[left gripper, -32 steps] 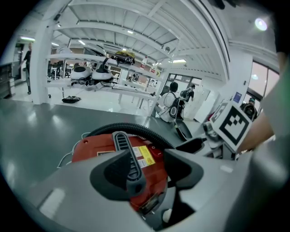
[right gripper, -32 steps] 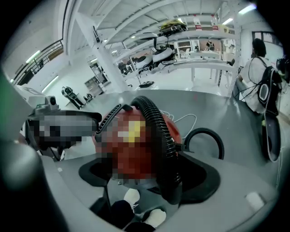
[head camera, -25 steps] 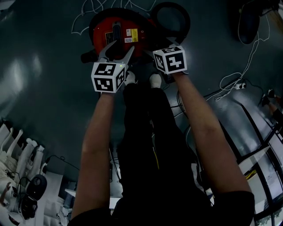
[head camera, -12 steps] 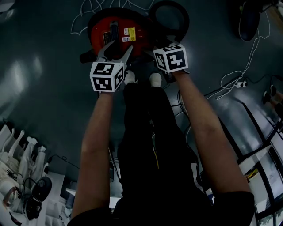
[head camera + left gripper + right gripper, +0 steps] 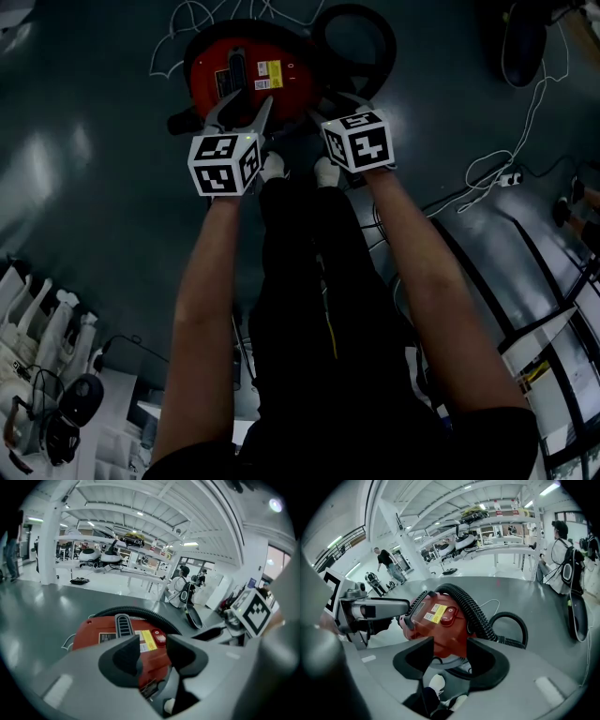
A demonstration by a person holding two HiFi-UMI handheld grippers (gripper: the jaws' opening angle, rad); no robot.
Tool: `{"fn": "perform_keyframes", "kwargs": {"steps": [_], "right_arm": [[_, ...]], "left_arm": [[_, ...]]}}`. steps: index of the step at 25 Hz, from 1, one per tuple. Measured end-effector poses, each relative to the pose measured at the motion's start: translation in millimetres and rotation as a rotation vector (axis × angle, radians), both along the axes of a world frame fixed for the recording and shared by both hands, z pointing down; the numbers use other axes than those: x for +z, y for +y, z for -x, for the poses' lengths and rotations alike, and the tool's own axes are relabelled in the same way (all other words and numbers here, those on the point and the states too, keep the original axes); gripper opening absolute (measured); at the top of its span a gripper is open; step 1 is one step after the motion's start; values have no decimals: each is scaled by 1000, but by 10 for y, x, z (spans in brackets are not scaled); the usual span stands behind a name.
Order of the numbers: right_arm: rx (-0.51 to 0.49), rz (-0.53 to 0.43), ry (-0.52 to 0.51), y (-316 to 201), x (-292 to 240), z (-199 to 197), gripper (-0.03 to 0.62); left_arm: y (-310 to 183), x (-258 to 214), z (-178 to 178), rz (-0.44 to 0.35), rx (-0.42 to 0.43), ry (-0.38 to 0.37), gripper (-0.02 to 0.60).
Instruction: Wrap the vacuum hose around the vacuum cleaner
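Observation:
The red vacuum cleaner [image 5: 246, 77] stands on the grey floor just past my feet. Its black ribbed hose [image 5: 361, 42] curves over the far side of the body and forms a loop on the floor at the right. The hose [image 5: 469, 607] runs over the red body [image 5: 436, 620] in the right gripper view. My left gripper [image 5: 246, 105] hangs over the vacuum's near edge; its jaws are closing with nothing between them. My right gripper [image 5: 342, 101] is beside it near the hose loop, also closing on nothing. The left gripper view shows the red body [image 5: 110, 632] beyond the jaws [image 5: 154, 651].
A white cable [image 5: 511, 155] with a plug trails over the floor at right. Thin white cord [image 5: 187, 19] lies behind the vacuum. White shoes [image 5: 272, 167] stand just before it. Equipment [image 5: 47, 375] crowds the lower left. A person with a backpack [image 5: 562, 569] stands far off.
Both grippers' jaws have narrowed. Both grippers drew slightly back toward my feet, and the right one shifted a little left. The vacuum and hose lie as before.

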State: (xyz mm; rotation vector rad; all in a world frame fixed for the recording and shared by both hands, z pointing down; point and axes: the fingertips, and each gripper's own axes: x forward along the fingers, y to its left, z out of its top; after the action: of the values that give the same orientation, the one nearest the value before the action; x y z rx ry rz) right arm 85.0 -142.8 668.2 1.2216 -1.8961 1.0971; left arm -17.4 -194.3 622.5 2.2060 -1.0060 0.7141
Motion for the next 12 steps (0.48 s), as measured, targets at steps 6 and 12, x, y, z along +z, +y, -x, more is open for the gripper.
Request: {"fn": "perform_keyframes", "kwargs": {"steps": [6,12], "right_arm": [[19,-52,49,30,-116,-62,-3],[21,-90,5,117,-243,26,-5]], "left_arm": [[9,-82,112,-48,-52,-14,83],[106,-156,83,-63,-27,-35,81]]}}
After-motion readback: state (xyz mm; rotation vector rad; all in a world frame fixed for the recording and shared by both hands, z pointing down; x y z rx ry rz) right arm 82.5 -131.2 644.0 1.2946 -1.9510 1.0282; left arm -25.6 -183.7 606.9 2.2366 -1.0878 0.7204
